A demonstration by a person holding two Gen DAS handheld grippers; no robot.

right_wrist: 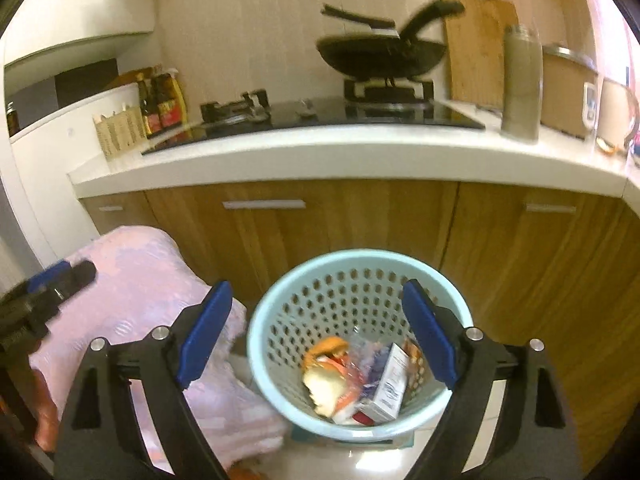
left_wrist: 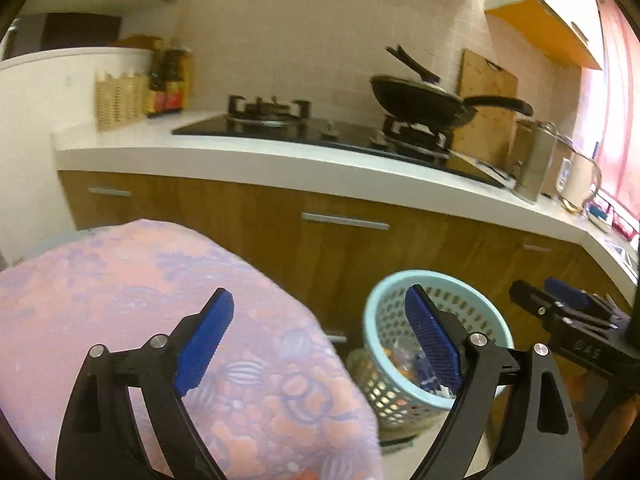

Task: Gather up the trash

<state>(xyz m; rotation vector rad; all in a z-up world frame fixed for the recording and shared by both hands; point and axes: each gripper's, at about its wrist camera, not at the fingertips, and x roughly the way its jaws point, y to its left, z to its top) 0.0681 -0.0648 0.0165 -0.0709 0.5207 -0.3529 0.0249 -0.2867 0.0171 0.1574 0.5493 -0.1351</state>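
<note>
A light blue perforated basket (right_wrist: 280,312) stands on the floor in front of the wooden cabinets. Trash lies inside it: a small white and blue box (right_wrist: 390,386), an orange and cream wrapper (right_wrist: 326,376) and crumpled plastic. My right gripper (right_wrist: 318,332) hangs open above the basket with nothing between its blue pads. My left gripper (left_wrist: 320,340) is open too, empty, over the edge of a pink flowered cloth (left_wrist: 140,300), with the basket (left_wrist: 380,308) to its right. The right gripper (left_wrist: 560,304) shows at the right edge of the left wrist view.
The pink flowered cloth (right_wrist: 160,280) covers a surface left of the basket. Behind runs a white counter (right_wrist: 320,160) with a black gas hob (right_wrist: 320,114), a frying pan (right_wrist: 380,56), sauce bottles (right_wrist: 160,104), a wicker holder (right_wrist: 116,128), a cutting board (right_wrist: 476,44) and a steel flask (right_wrist: 520,80).
</note>
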